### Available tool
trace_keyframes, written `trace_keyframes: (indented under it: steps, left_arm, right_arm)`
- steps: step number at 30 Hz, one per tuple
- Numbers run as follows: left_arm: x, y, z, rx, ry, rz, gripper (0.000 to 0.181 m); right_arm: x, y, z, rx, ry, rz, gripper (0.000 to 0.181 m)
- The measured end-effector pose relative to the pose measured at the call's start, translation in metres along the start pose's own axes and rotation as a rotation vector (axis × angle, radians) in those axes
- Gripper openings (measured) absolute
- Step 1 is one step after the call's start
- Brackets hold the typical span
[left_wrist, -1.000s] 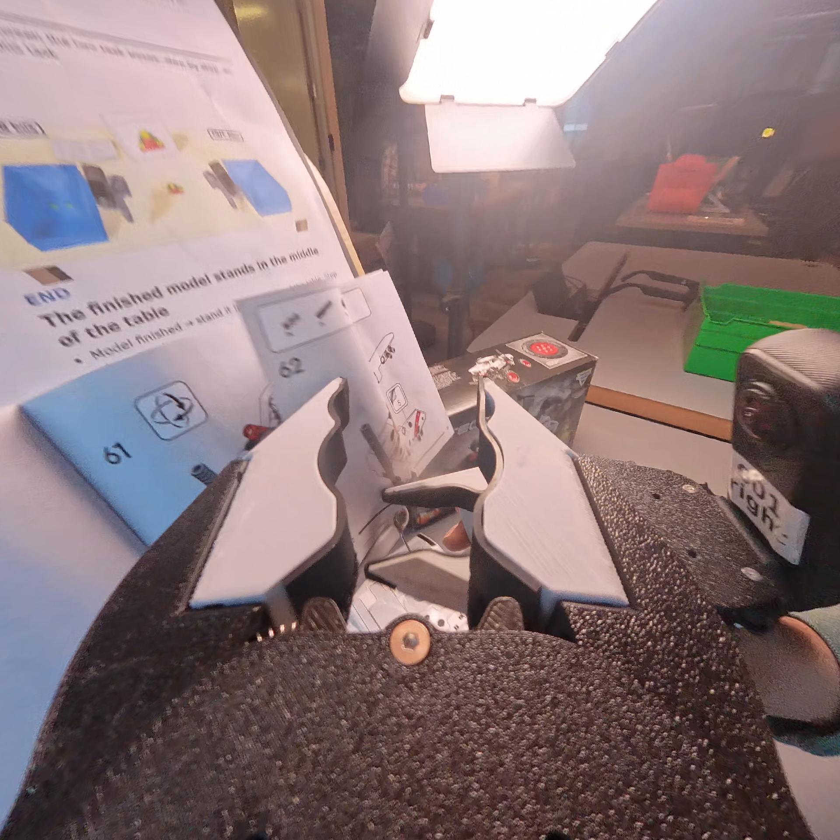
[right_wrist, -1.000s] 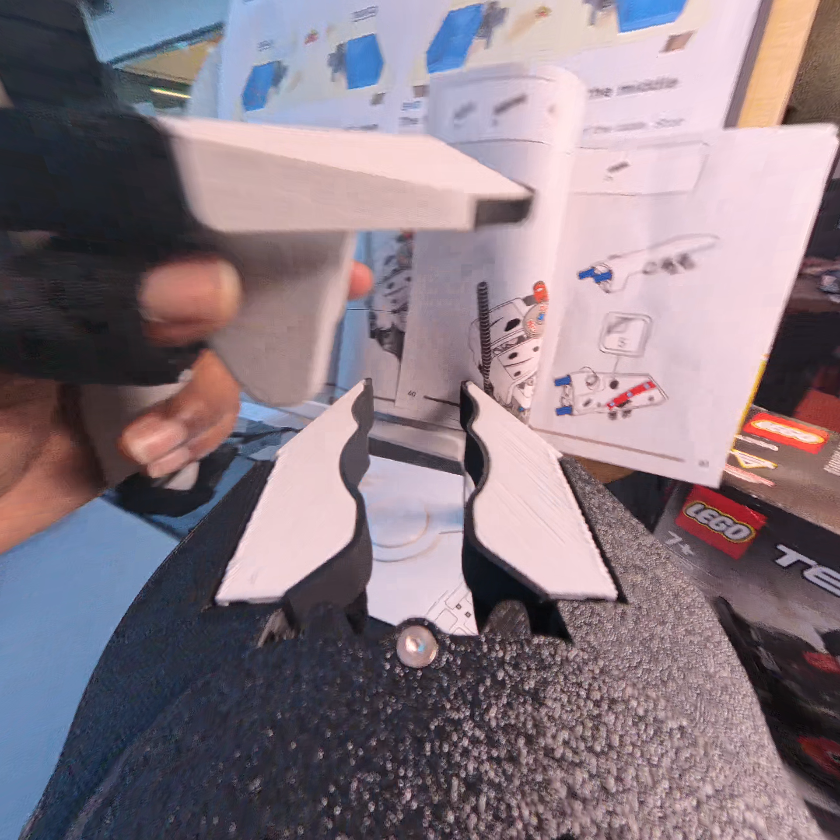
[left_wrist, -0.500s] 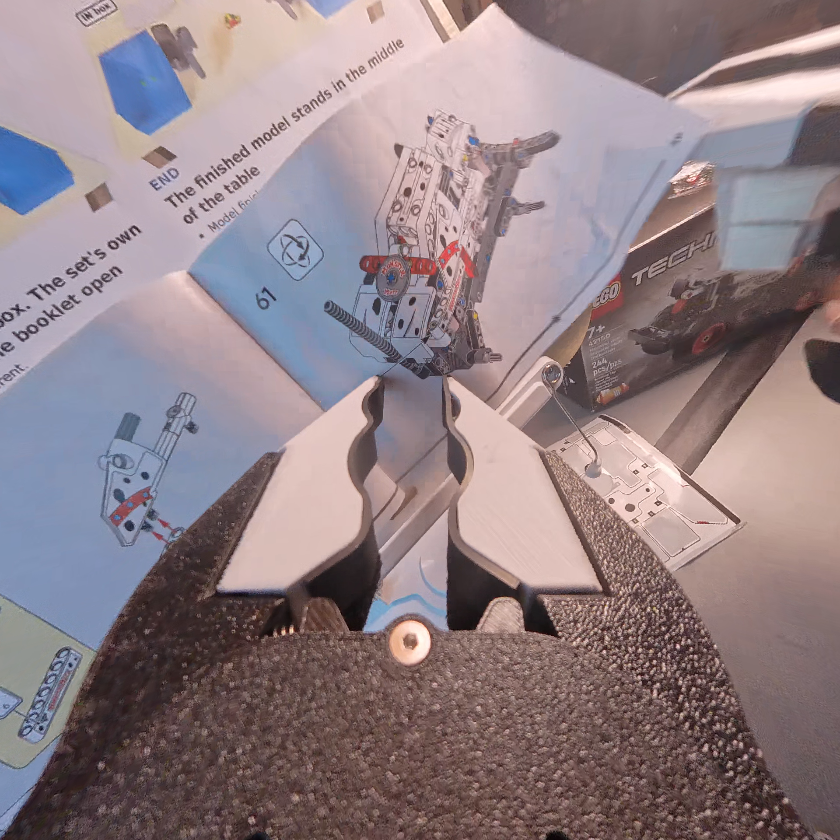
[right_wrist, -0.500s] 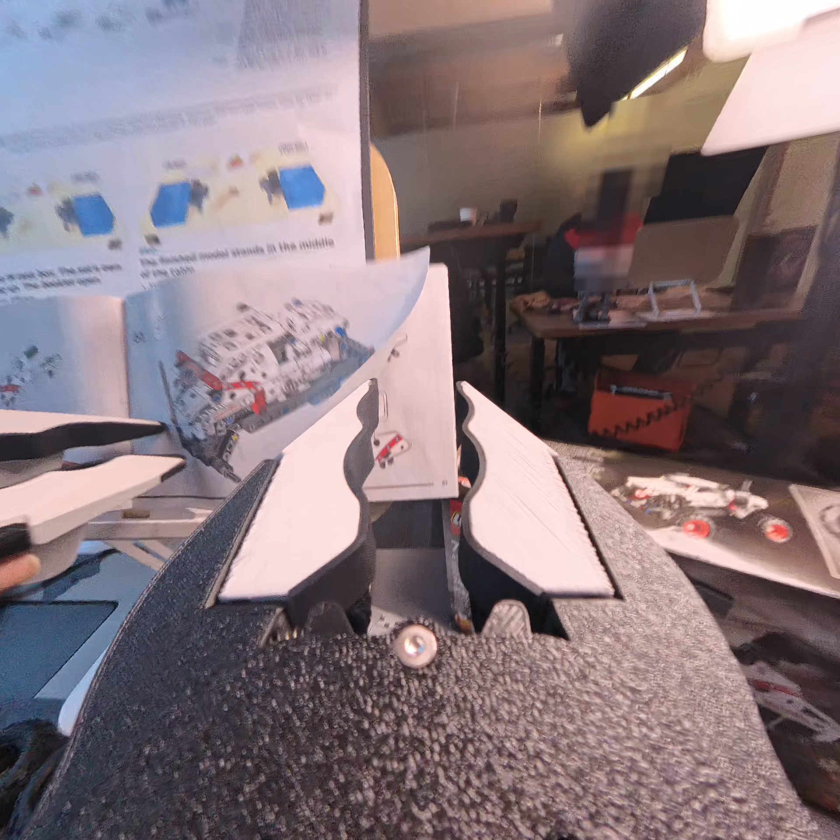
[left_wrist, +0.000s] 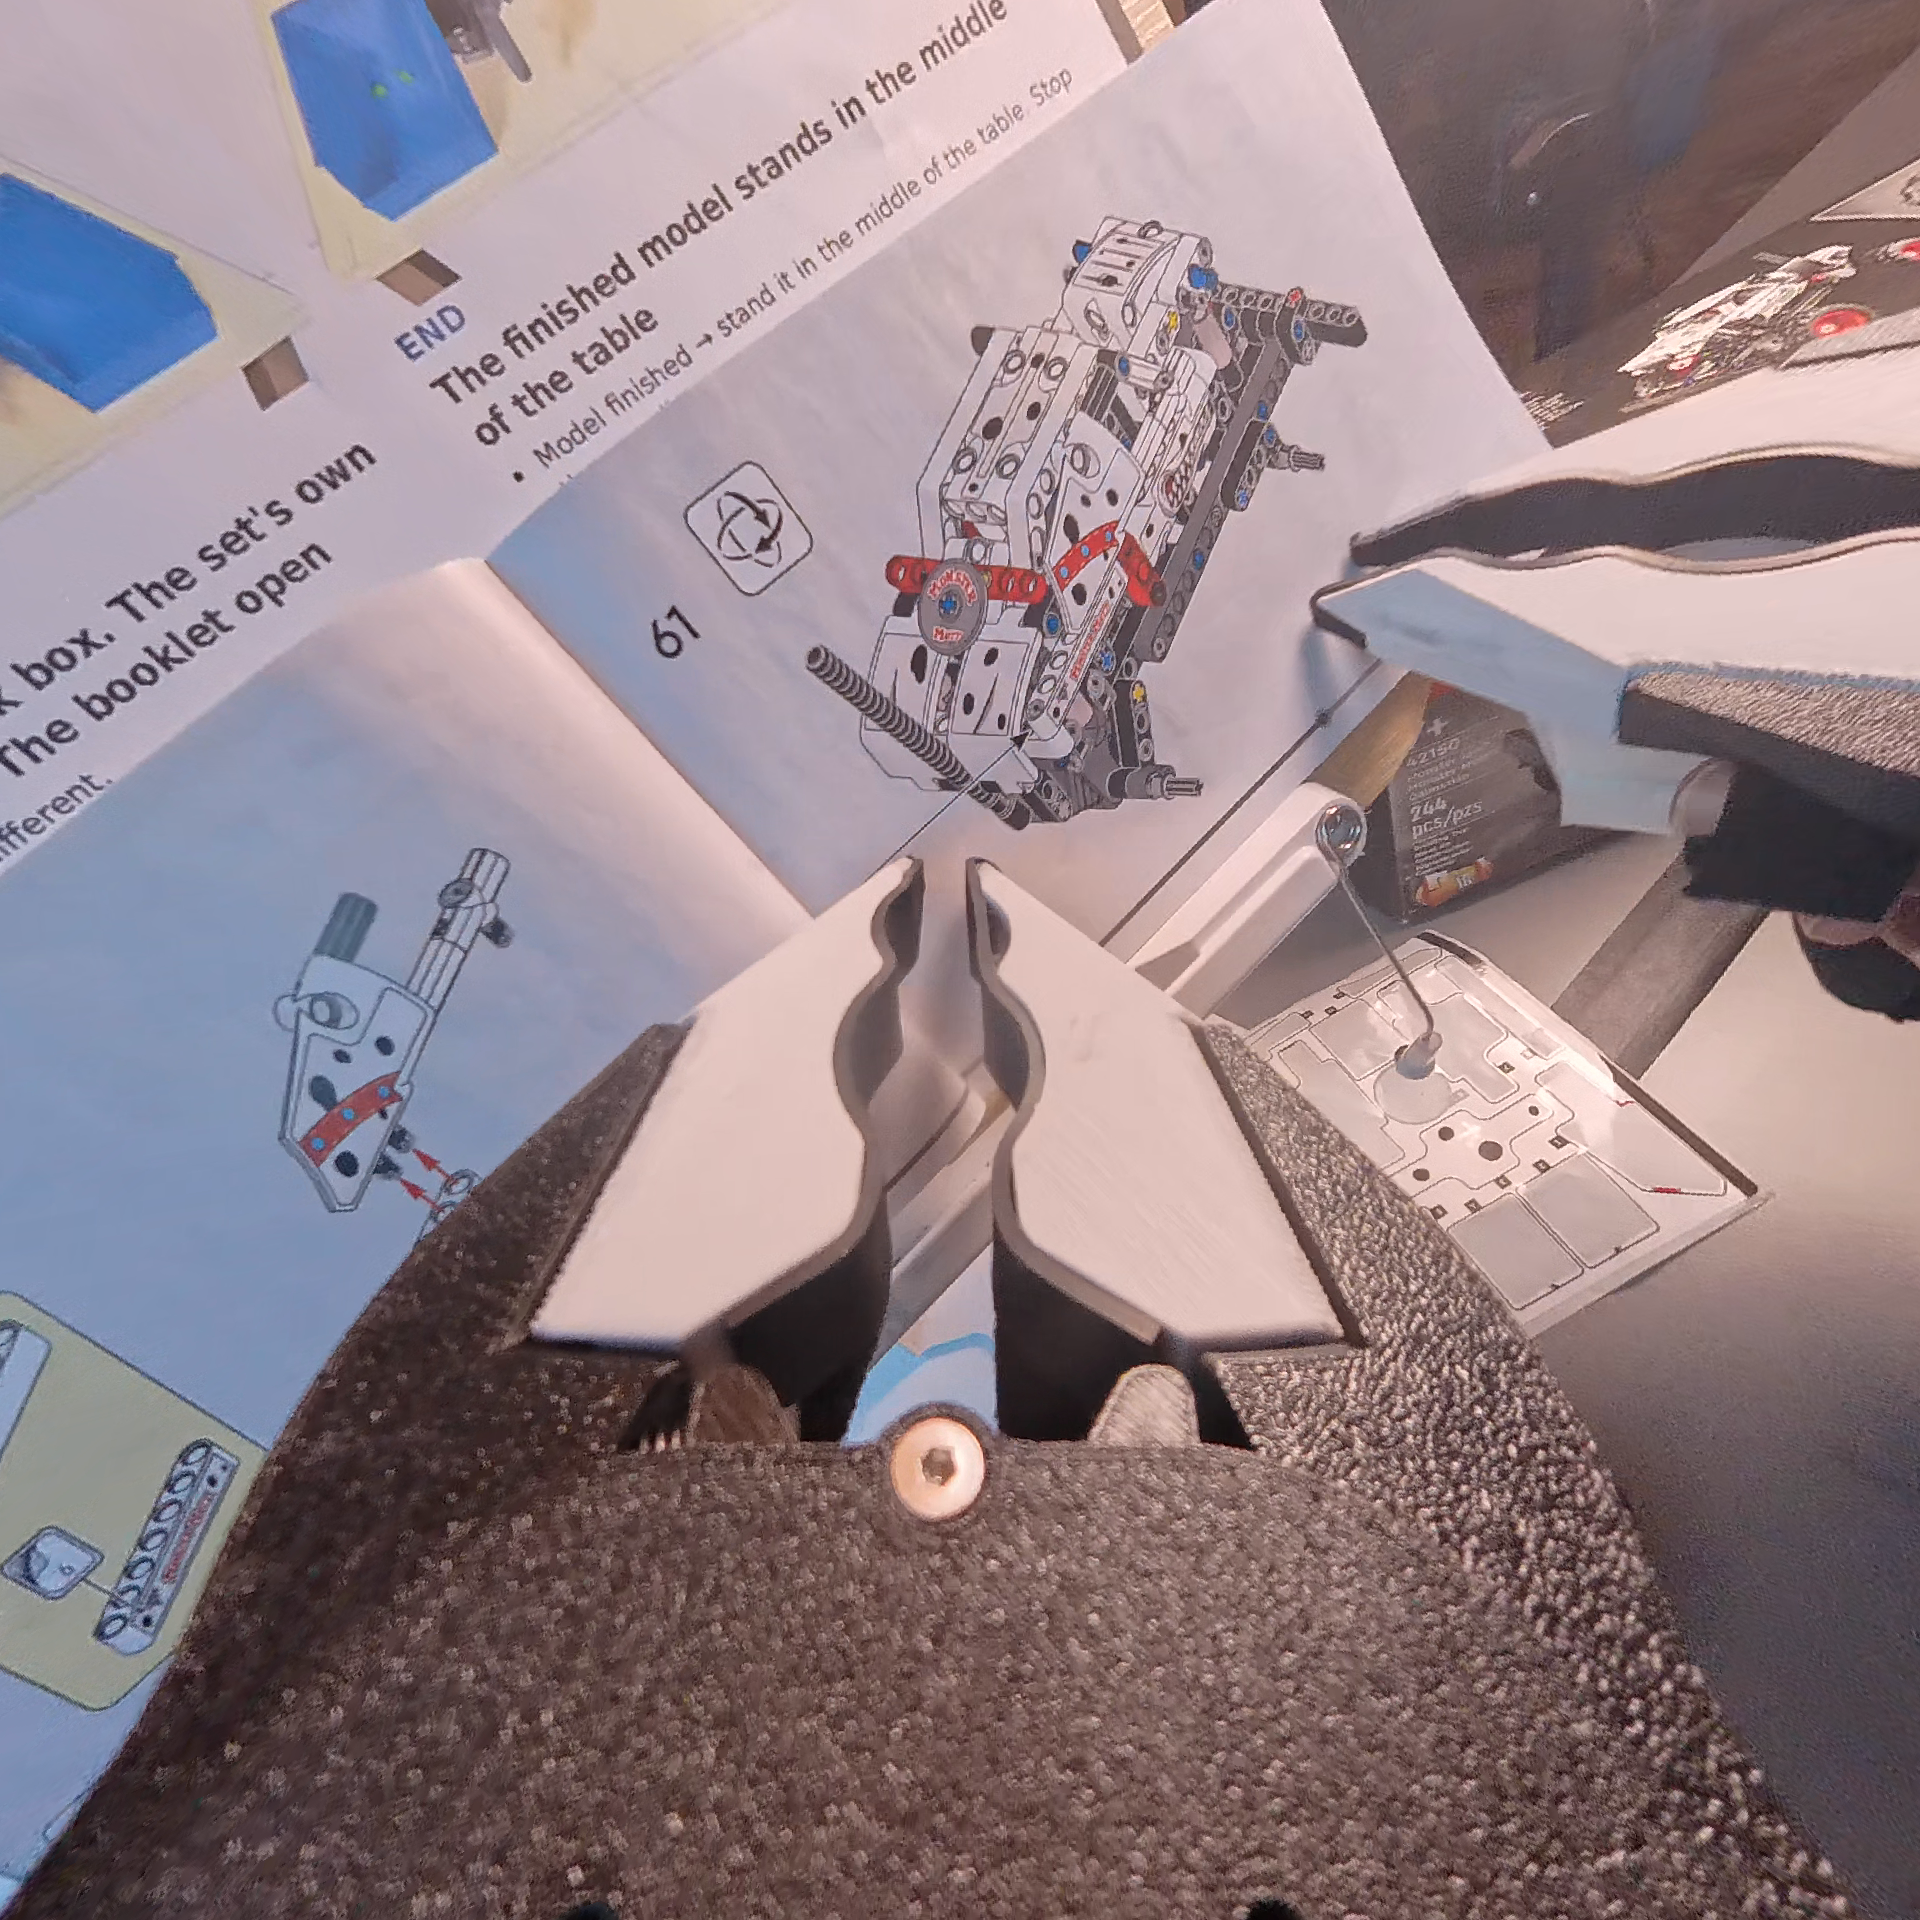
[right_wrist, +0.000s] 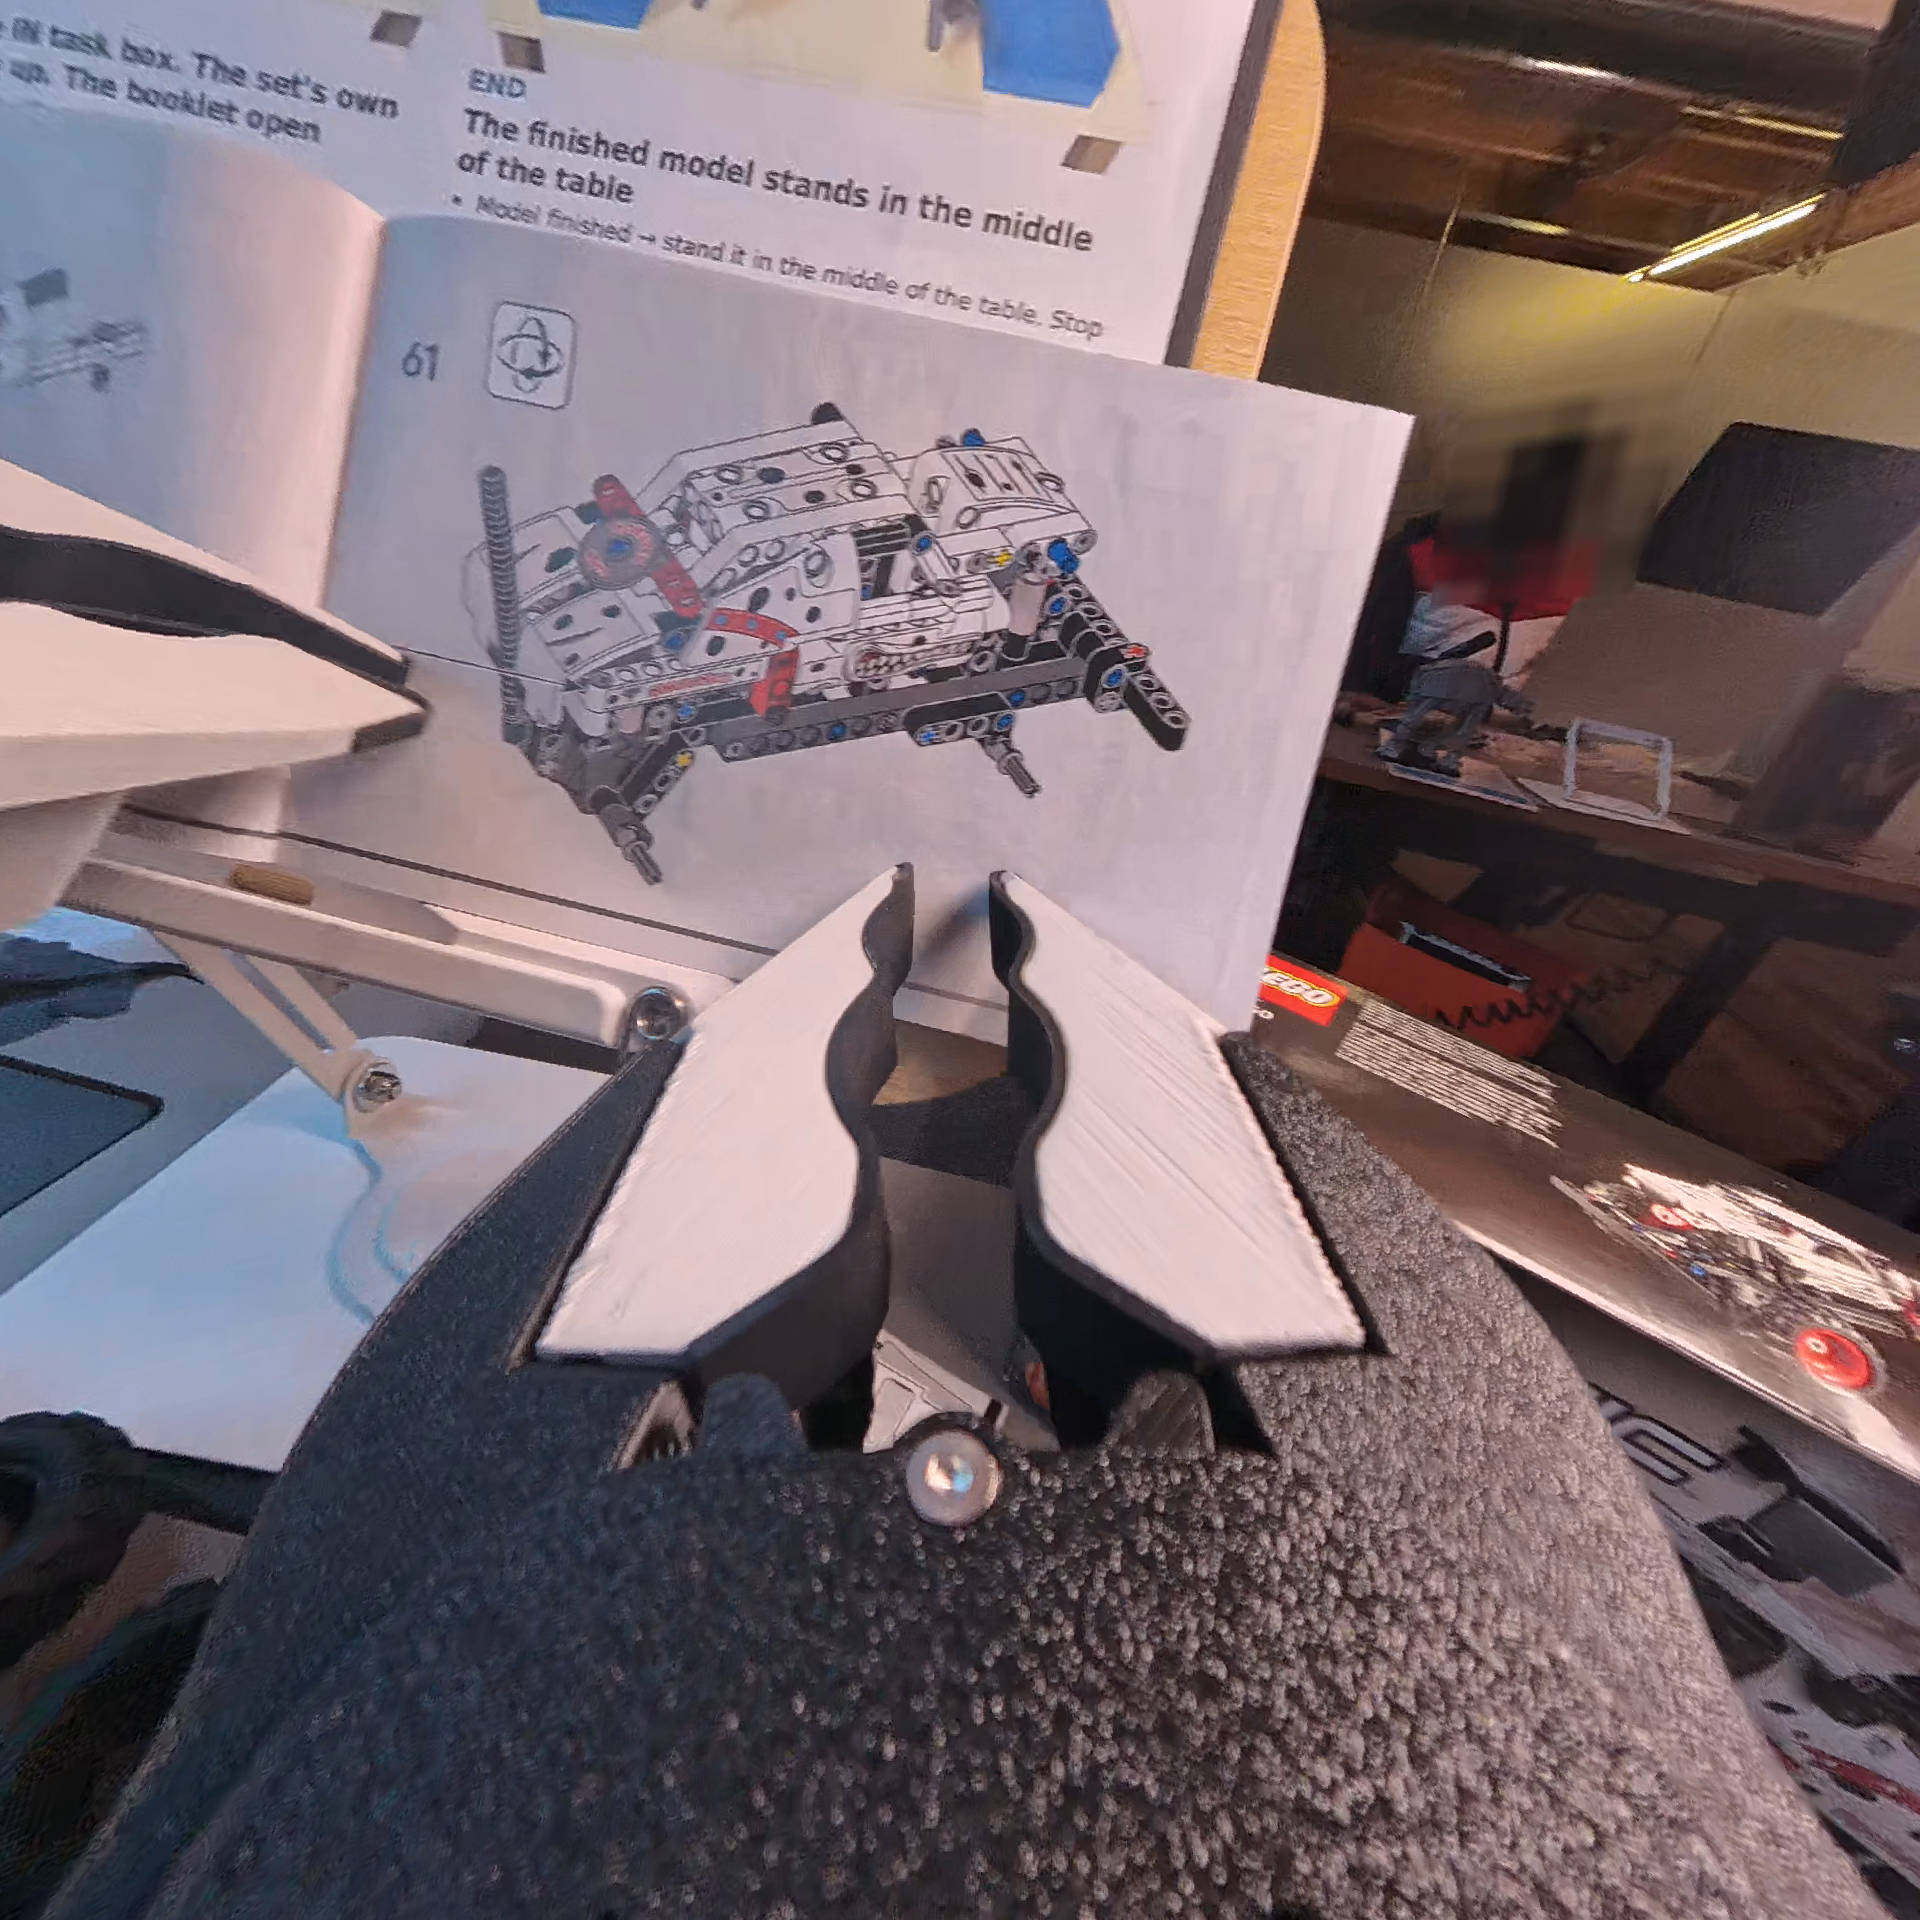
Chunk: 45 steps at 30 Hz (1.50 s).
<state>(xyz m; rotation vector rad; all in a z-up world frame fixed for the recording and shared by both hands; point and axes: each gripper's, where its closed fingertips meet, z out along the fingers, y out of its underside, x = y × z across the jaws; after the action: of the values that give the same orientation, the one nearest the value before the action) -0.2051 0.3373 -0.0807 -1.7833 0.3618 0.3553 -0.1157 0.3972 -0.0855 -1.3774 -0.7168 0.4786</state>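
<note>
Both grippers, left gripper (left_wrist: 943, 878) and right gripper (right_wrist: 951, 883), hang empty with fingers slightly parted, facing the upright booklet (right_wrist: 831, 623) just ahead.

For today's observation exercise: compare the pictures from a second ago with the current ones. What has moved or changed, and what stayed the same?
The booklet, with a page curled up a second ago, now lies open flat on its stand. The left gripper has narrowed to a slim gap and holds nothing, pointing at the page's lower edge. The right gripper swung round to face the page; its gap looks slightly narrower. The printed sheet behind and the toy box stayed put.
</note>
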Motion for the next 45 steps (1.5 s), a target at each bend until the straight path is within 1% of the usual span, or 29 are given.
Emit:
trace_keyframes:
  steps: [1,3,4,6,7,10,11,13,14,16,18,20,23,27,30,34,37,41,45]
  left_arm:
    - [-0.002,0.001,-0.001,0.006,0.002,-0.003,0.004]
    - [-0.006,0.004,-0.002,0.017,0.010,-0.033,0.000]
    - [-0.006,0.004,-0.002,0.024,0.015,-0.050,0.000]
    - [-0.007,0.005,-0.003,0.036,0.011,-0.068,0.000]
    - [-0.006,0.005,-0.004,0.037,0.008,-0.070,0.001]
    - [-0.002,0.004,-0.011,0.050,0.024,-0.076,0.019]
    - [-0.003,0.004,-0.016,0.062,0.017,-0.087,0.021]
    - [-0.009,0.008,-0.028,0.082,-0.012,-0.134,0.021]
    - [-0.014,0.011,-0.034,0.093,-0.038,-0.162,0.021]
    - [-0.021,0.015,-0.047,0.133,-0.081,-0.210,0.021]
    - [-0.026,0.021,-0.058,0.153,-0.118,-0.251,0.022]
    - [-0.029,0.026,-0.069,0.177,-0.139,-0.288,0.023]
    - [-0.033,0.032,-0.080,0.187,-0.155,-0.307,0.025]
    - [-0.041,0.038,-0.085,0.182,-0.165,-0.309,0.025]
    - [-0.048,0.042,-0.086,0.182,-0.179,-0.321,0.026]
    - [-0.068,0.045,-0.087,0.189,-0.226,-0.344,0.025]
    - [-0.092,0.054,-0.085,0.169,-0.273,-0.357,0.024]
    - [-0.110,0.066,-0.081,0.135,-0.296,-0.376,0.024]
    - [-0.113,0.068,-0.079,0.127,-0.300,-0.355,0.022]
  right_arm:
    - [0.006,0.000,-0.002,0.008,0.020,0.006,0.022]
    - [0.015,0.005,-0.002,-0.010,0.037,0.050,0.028]
    - [0.015,0.006,-0.002,-0.005,0.028,0.072,0.028]
    - [0.014,0.006,-0.002,-0.007,0.029,0.047,0.028]
    - [0.014,0.005,-0.002,-0.015,0.030,0.031,0.028]
    - [0.014,0.000,-0.005,-0.019,0.020,0.040,0.028]
    - [0.011,-0.006,-0.007,0.006,0.008,0.041,0.025]
    - [-0.004,-0.023,-0.012,0.073,-0.052,0.009,0.006]
    - [-0.017,-0.031,-0.014,0.105,-0.107,-0.017,0.000]
    - [-0.036,-0.042,-0.012,0.129,-0.157,-0.062,0.000]
    - [-0.043,-0.047,-0.002,0.109,-0.146,-0.074,0.000]
    - [-0.039,-0.047,0.011,0.072,-0.100,-0.066,0.002]
    - [-0.035,-0.043,0.023,0.045,-0.083,-0.083,0.003]
    - [-0.037,-0.042,0.022,0.057,-0.091,-0.091,0.003]
    - [-0.045,-0.041,0.017,0.062,-0.117,-0.088,0.003]
    - [-0.084,-0.041,-0.001,0.086,-0.255,-0.115,0.002]
    - [-0.104,-0.038,-0.015,0.087,-0.307,-0.110,0.002]
    - [-0.121,-0.034,-0.037,0.096,-0.360,-0.100,0.002]
    - [-0.130,-0.029,-0.051,0.096,-0.389,-0.119,0.003]
